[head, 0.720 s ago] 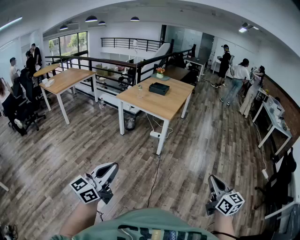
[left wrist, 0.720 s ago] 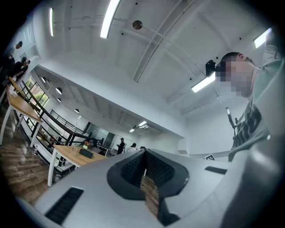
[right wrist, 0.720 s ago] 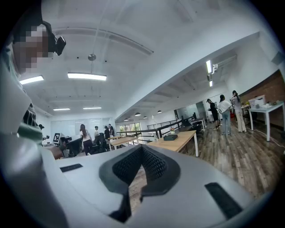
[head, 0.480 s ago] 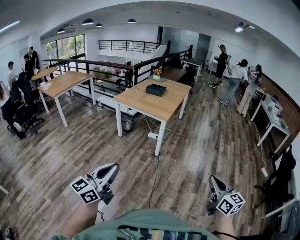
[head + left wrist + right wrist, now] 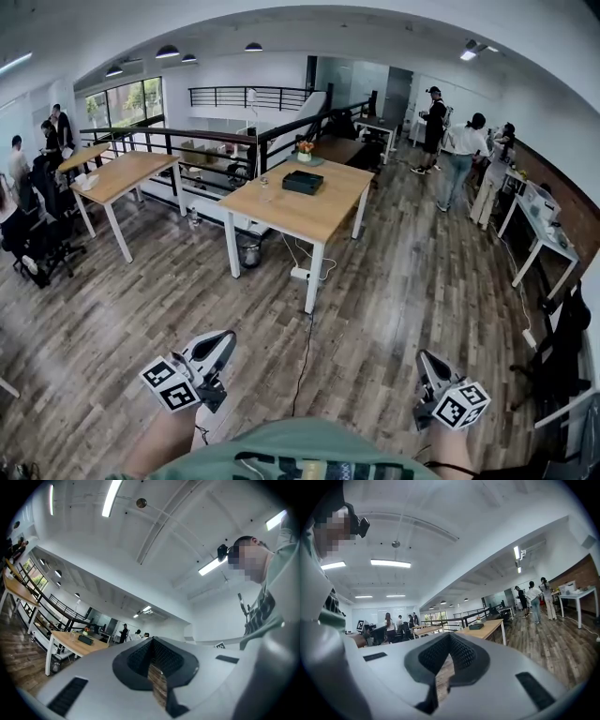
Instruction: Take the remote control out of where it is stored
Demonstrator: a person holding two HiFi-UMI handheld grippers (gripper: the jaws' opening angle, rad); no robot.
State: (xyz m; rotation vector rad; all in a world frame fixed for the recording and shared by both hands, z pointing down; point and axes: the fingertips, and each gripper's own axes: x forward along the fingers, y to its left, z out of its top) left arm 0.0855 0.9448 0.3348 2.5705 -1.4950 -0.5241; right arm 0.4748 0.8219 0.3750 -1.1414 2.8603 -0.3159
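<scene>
No remote control shows in any view. A black box (image 5: 303, 182) lies on a wooden table (image 5: 281, 214) some way ahead across the floor; it also shows small in the left gripper view as the box (image 5: 86, 640) and in the right gripper view as the box (image 5: 476, 626). My left gripper (image 5: 223, 339) is held low at the bottom left, shut and empty. My right gripper (image 5: 427, 362) is at the bottom right, also shut with nothing in it. Both sets of jaws meet at their tips, the left gripper (image 5: 152, 642) and the right gripper (image 5: 450, 638).
A small flower pot (image 5: 304, 153) stands behind the box. A bin (image 5: 249, 251) and a cable (image 5: 306, 347) are under and in front of the table. Another wooden table (image 5: 120, 175) stands left, black railings (image 5: 202, 141) behind, several people (image 5: 457, 164) at the right, a white desk (image 5: 542, 234) by the wall.
The table with the black box has drifted a little left in the head view. Both grippers keep the same place and stay shut.
</scene>
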